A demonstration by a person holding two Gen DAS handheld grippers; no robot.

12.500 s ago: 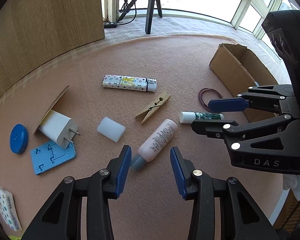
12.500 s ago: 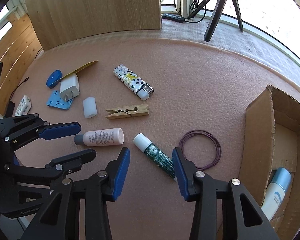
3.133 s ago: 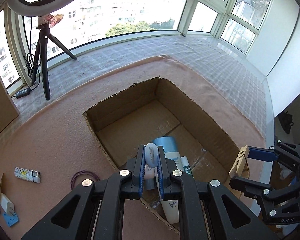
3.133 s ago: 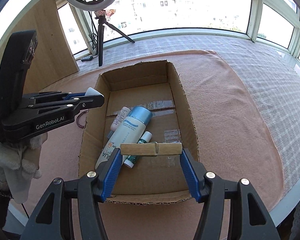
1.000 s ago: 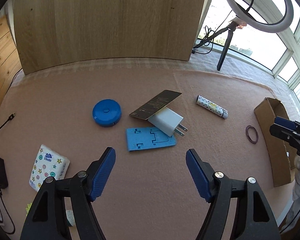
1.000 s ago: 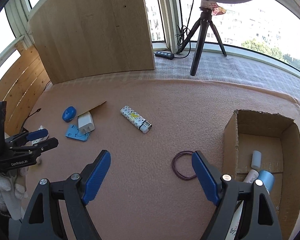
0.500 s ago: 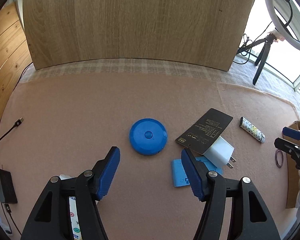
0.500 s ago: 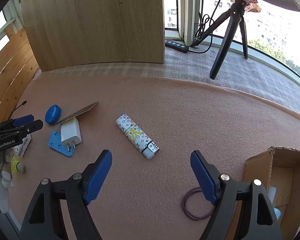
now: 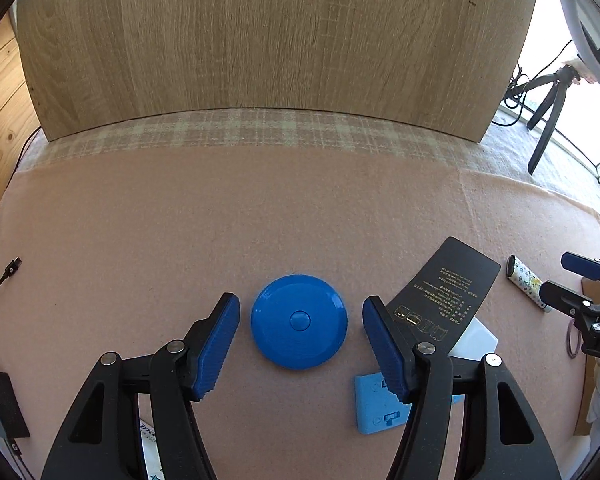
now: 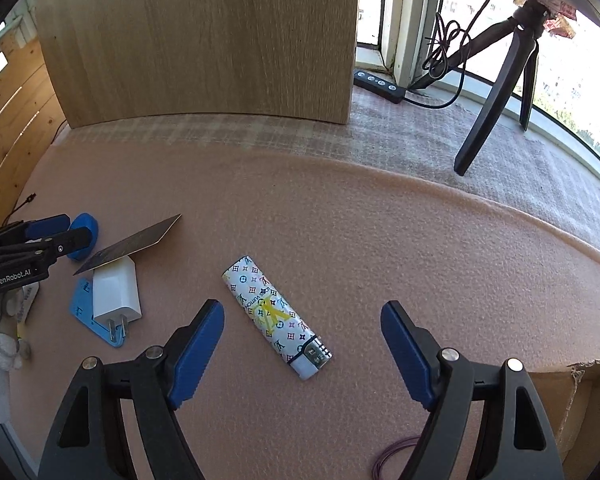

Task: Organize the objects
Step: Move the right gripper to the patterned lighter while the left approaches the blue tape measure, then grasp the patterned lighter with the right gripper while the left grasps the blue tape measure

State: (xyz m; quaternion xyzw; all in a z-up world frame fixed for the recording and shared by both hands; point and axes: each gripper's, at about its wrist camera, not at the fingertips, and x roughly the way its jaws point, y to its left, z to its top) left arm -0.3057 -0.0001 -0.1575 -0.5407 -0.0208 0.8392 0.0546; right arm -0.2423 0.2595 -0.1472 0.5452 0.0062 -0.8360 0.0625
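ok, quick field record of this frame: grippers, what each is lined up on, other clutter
left gripper: open, straddling the blue round case, pads not touching it
right gripper: open, patterned lighter between the fingers, no contact
surface: pink felt mat
other items: white charger on a blue flat piece, black card leaning on the charger, purple hair tie
box: cardboard box at right edge, contents hidden

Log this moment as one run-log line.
left gripper: open, astride blue disc | right gripper: open, over patterned lighter | nothing held
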